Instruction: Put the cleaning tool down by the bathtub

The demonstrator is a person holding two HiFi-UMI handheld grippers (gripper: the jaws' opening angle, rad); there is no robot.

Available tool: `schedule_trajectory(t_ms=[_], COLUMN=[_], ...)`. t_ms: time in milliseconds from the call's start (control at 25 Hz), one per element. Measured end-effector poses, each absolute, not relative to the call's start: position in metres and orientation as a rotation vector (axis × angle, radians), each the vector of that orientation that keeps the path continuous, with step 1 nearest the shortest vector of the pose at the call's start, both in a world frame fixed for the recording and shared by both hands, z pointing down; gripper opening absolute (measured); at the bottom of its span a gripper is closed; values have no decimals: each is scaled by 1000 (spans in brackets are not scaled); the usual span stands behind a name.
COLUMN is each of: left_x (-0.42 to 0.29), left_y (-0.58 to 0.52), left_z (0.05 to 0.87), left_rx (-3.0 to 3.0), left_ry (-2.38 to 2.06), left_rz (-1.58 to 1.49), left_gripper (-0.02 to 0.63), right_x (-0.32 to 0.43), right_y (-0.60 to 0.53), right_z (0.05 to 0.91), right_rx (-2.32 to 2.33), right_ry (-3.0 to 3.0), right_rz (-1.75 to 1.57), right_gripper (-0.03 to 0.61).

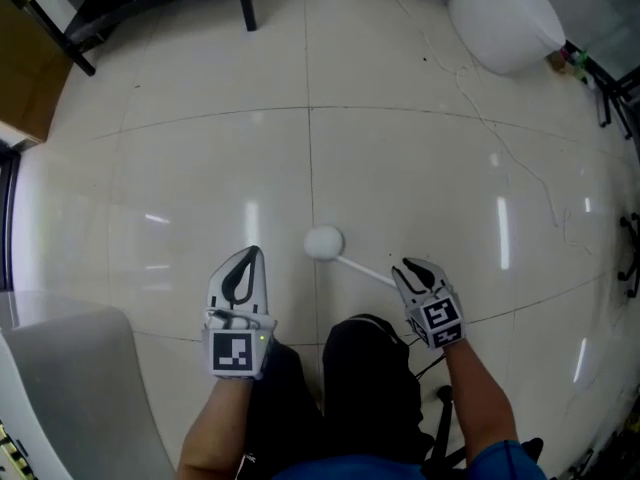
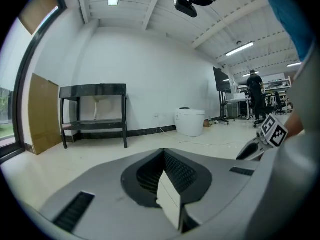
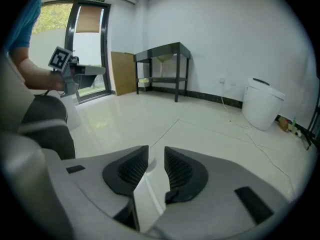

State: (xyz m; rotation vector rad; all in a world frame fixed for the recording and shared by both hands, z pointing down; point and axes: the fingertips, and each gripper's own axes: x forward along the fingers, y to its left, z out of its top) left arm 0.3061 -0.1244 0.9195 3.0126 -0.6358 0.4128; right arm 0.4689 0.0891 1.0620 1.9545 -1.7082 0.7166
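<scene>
The cleaning tool [image 1: 324,242] is a white round-headed brush lying on the pale floor tiles, its thin white handle [image 1: 368,269] running back and right. My right gripper [image 1: 402,267] is at the handle's end, its jaws standing a little apart. In the right gripper view the handle [image 3: 145,194] passes through the gap between the jaws of that gripper [image 3: 156,157], lying by the left one with floor showing beside it. My left gripper [image 1: 255,254] hovers left of the brush head, shut and empty. The white bathtub rim [image 1: 75,388] fills the lower left corner.
A white toilet [image 1: 505,13] stands at the far right, with a thin cable [image 1: 520,163] trailing over the floor. Black table legs [image 1: 246,3] and a cardboard sheet [image 1: 30,63] line the far wall. The person's dark-trousered knees [image 1: 370,378] are just below the grippers.
</scene>
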Motion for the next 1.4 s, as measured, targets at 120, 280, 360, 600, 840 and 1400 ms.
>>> schedule_trajectory(t_ms=[120,280,360,600,840,1400], left_x=[302,297,295,297,296,296], left_y=[-122,-129,-130,-126,-121,-126], left_z=[939,947,948,951,947,960], left_rx=[2981,2975,2977,2979,2988,2954], left_ry=[-650,-658,-654,-640,-599,-600], left_rz=[392,391,392,401,384,419], left_gripper=[-2,-2,-2,-2,-2,-2], right_x=[457,447,445,446,445,440], right_y=[96,107,114,115,123,125], right_z=[1123,1198,1230,1292,1328,1368], right_rx=[1844,1715,1644,1483,1378,1238], right_ry=[-1709,-1682,-1668,-1640,-1584,-1553], right_rz=[764,839,871,916,966,985], right_gripper=[130,130,130,158,158,130])
